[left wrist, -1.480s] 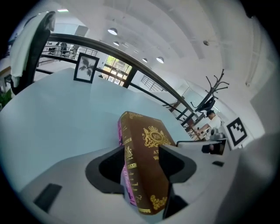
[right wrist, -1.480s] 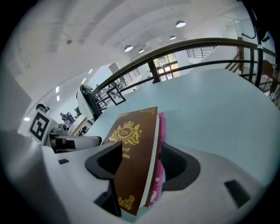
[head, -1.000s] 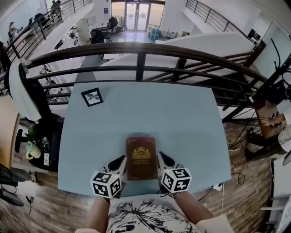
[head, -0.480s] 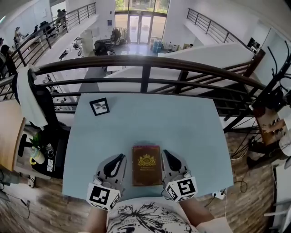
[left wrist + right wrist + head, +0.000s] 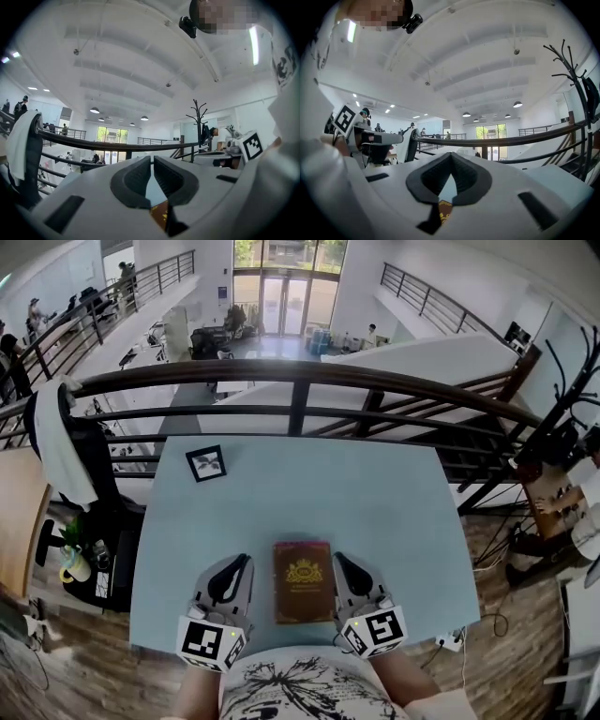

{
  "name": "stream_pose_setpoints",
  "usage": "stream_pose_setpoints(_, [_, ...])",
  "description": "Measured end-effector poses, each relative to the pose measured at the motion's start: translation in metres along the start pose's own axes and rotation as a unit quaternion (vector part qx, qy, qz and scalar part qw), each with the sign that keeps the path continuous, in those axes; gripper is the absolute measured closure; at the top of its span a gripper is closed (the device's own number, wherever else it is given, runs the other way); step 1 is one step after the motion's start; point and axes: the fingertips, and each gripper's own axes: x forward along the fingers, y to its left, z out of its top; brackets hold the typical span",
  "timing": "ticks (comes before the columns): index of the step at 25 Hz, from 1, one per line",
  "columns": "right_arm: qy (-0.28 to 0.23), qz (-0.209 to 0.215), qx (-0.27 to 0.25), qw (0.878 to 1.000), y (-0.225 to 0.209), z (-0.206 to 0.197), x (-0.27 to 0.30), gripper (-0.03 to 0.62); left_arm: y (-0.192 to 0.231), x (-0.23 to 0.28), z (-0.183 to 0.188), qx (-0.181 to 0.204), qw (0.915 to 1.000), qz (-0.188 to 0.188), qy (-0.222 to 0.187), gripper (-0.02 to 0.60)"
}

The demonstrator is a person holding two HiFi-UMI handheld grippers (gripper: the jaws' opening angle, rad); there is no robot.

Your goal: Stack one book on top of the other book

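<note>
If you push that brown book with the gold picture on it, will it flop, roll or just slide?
It would probably just slide. The brown book lies flat on the smooth light-blue table, so it has nothing to roll or tip on. It likely stays stiff when lifted, too: its edges look straight and its corners square, like a hard cover.

L gripper (image 5: 243,562) & R gripper (image 5: 338,559): both level, side by side, jaws closed, empty.

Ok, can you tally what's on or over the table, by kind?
Book: 1 visible; a second beneath it cannot be made out
Black-framed card: 1
Grippers: 2, the left gripper and the right gripper, both shut and empty
Total: 4
</note>
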Motion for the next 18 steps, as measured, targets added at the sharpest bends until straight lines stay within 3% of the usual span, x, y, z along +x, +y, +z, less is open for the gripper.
stream_pose_setpoints(18, [0.02, -0.003, -0.027, 0.999, 0.017, -0.007, -0.004, 0.603, 0.0, -0.004, -0.015, 0.004, 0.9997, -0.002, 0.022, 0.571])
